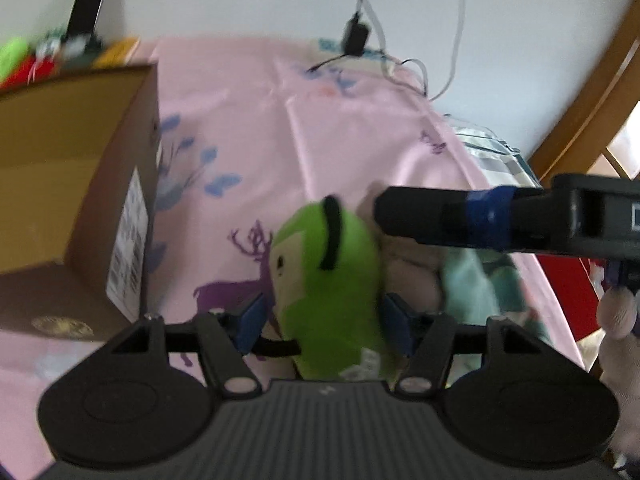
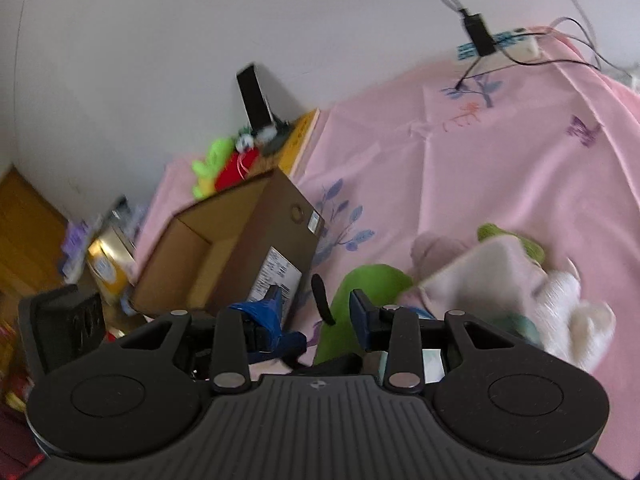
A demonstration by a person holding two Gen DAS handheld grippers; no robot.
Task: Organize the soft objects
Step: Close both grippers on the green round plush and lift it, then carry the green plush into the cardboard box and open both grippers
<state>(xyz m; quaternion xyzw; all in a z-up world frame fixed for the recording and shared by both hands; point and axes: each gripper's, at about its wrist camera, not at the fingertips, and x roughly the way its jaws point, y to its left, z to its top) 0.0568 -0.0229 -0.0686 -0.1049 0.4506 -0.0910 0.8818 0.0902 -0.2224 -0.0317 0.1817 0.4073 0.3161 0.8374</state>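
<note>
A bright green plush toy [image 1: 332,280] with a black strap lies on the pink bedsheet [image 1: 320,140]. My left gripper [image 1: 324,320] is open around it; the left pad stands clear of the plush. Beside the toy on the right is a heap of soft things: a pinkish plush [image 1: 412,276] and teal cloth [image 1: 472,292]. My right gripper [image 1: 384,212] reaches in from the right, its tip just past the toy's top. In the right wrist view the right gripper [image 2: 316,308] is open and holds nothing, with the green toy [image 2: 368,284] beyond the fingers and a white plush [image 2: 568,308] to the right.
An open cardboard box [image 1: 60,200] [image 2: 224,248] stands on the bed to the left. Green [image 2: 212,160] and red [image 2: 236,168] plush toys lie behind it. A charger and cables [image 1: 356,36] sit at the far edge by the wall. A wooden frame [image 1: 592,92] stands at the right.
</note>
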